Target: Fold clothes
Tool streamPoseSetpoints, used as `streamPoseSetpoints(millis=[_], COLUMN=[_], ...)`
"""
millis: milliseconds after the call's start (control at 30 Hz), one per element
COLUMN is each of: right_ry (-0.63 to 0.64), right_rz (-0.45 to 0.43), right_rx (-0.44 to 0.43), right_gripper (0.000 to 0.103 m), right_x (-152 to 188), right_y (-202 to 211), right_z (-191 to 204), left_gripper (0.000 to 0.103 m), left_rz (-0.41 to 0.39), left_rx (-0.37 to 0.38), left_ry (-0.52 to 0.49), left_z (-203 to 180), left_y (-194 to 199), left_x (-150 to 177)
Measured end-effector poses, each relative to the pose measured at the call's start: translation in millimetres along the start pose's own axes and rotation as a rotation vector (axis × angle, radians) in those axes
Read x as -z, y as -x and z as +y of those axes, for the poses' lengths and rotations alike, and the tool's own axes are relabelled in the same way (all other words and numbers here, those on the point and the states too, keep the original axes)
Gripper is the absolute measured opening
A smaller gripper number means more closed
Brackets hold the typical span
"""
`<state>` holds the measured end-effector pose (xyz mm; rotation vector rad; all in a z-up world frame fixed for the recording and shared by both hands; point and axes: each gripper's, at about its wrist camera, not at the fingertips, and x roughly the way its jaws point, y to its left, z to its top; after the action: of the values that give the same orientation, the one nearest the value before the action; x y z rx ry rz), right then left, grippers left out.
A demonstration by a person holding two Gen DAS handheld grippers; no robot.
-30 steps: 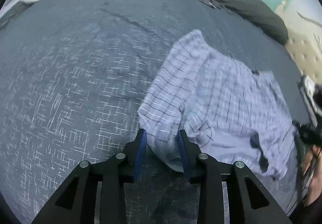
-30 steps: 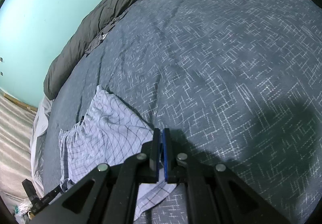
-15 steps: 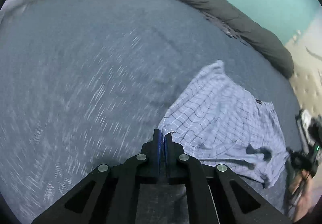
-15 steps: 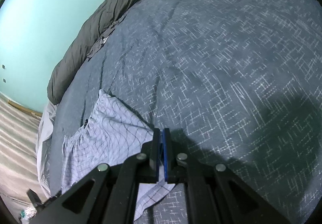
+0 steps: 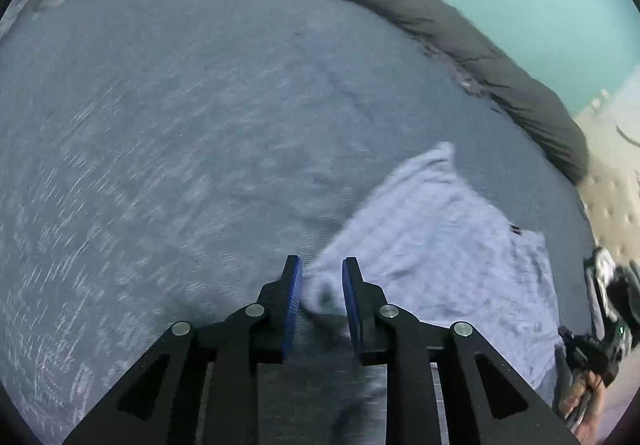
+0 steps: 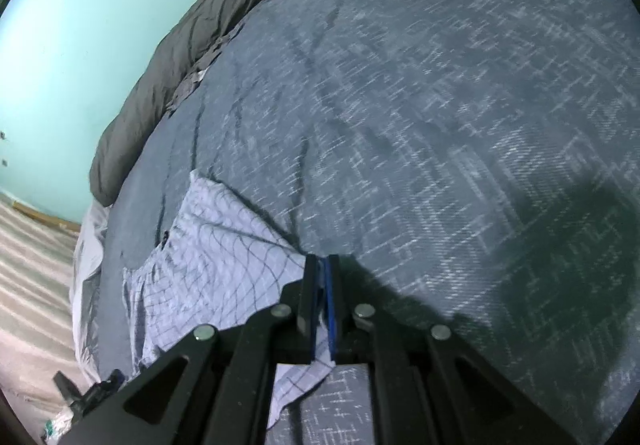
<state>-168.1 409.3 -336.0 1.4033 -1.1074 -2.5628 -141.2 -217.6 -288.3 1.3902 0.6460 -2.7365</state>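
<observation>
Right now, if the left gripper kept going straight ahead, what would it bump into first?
Probably the checked garment: its near corner sits between the left gripper jaws, which have just been opening. Blur makes depth uncertain.

Pale checked garment spread partly flat on a bed

It is a light lavender-white cloth crossed by thin dark grid lines, lying crumpled rather than smooth, with shallow wrinkles over its surface. In the right wrist view it occupies the 7 to 8 o'clock part of the picture, one pointed corner reaching up toward 10 o'clock and a loose flap hanging down near 6 o'clock. In the left wrist view the garment, blurred, fills the 4 o'clock area, its near corner bunched at 6 o'clock and a small dark tag at its far edge.
</observation>
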Motion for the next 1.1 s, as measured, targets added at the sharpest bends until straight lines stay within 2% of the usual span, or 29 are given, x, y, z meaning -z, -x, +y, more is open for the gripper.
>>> streamPoseSetpoints(millis=[67,167,233,267,533,667,867,900,933,1000,1100], right_ry=[-0.009,0.007,0.033,0.044,0.115,0.119,0.119,0.117,0.115,0.108,0.108], right_rz=[-0.015,-0.043,-0.058,-0.047,0.055,0.081,0.075,0.076,0.081,0.089,0.089], right_rx=[0.014,0.02,0.011,0.0,-0.094,-0.1,-0.095,-0.094,-0.095,-0.099,-0.107], right_gripper=[0.006,0.014,0.033,0.036,0.036,0.036,0.036,0.036,0.036,0.036,0.036], right_x=[-1,-1,0,0,14,16,21,22,23,26,28], right_y=[6,16,21,20,-1,-5,0,0,-1,-3,-4], right_z=[-2,5,14,19,51,56,60,60,61,63,68], left_gripper=[0.024,0.031,0.036,0.036,0.038,0.038,0.038,0.033,0.02,0.002,0.0], left_rz=[0.003,0.024,0.043,0.053,0.156,0.191,0.232,0.235,0.234,0.232,0.228], left_rx=[0.027,0.071,0.081,0.081,0.142,0.164,0.148,0.148,0.145,0.139,0.135], left_ry=[-0.042,-0.084,-0.103,-0.116,-0.311,-0.36,-0.446,-0.456,-0.469,-0.495,-0.532], left_z=[-16,-35,-43,-48,-90,-99,-108,-109,-110,-113,-117], left_y=[1,-5,-8,-12,-24,-32,-44,-45,-44,-43,-41], left_x=[1,2,5,6,31,40,55,57,59,62,67])
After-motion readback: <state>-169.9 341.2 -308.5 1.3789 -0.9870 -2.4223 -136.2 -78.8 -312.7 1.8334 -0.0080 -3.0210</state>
